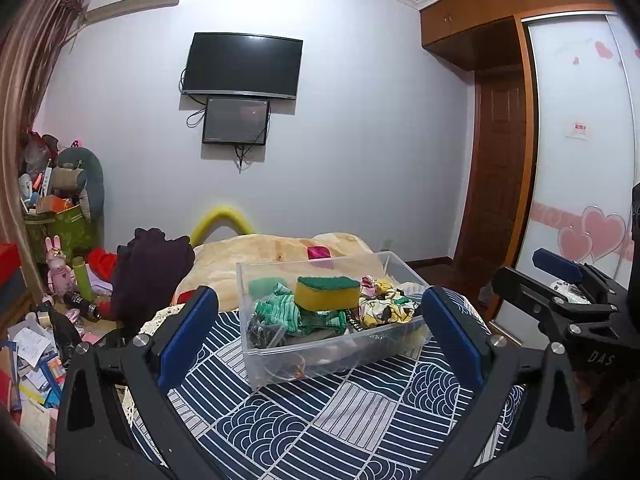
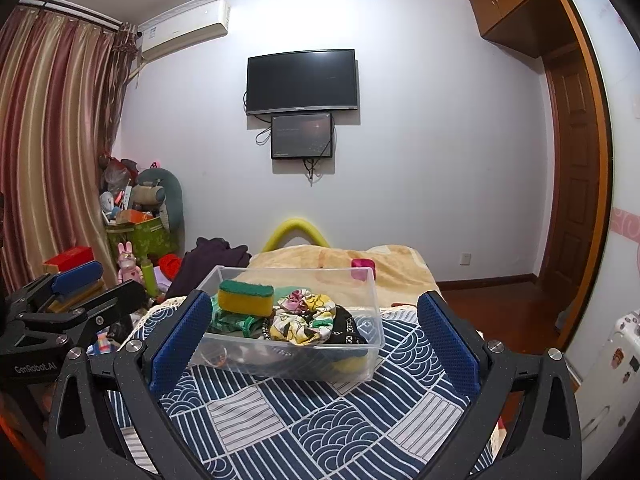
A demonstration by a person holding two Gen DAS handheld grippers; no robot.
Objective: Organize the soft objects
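Soft objects sit heaped in one clear plastic bin (image 1: 320,360) that rests on the bed's navy patterned quilt (image 1: 340,420), directly ahead of both wrist cameras. I count one yellow sponge with a green scouring face (image 1: 327,293) lying on top, one green striped cloth (image 1: 288,312) under it, one floral yellow-and-white scrunchie or cloth bundle (image 2: 304,316), and one dark beaded piece (image 2: 348,332); more lies beneath, too buried to count. Left tongs (image 1: 320,330) are spread wide with nothing between the blue pads, and right tongs (image 2: 316,338) are likewise apart and empty, both hovering short of the bin. Judging by this, either no piece is picked yet or the sorting is finished. If a pick follows, the sponge is the easiest first grab, calling for a forward reach and a gentle squeeze across its sides.
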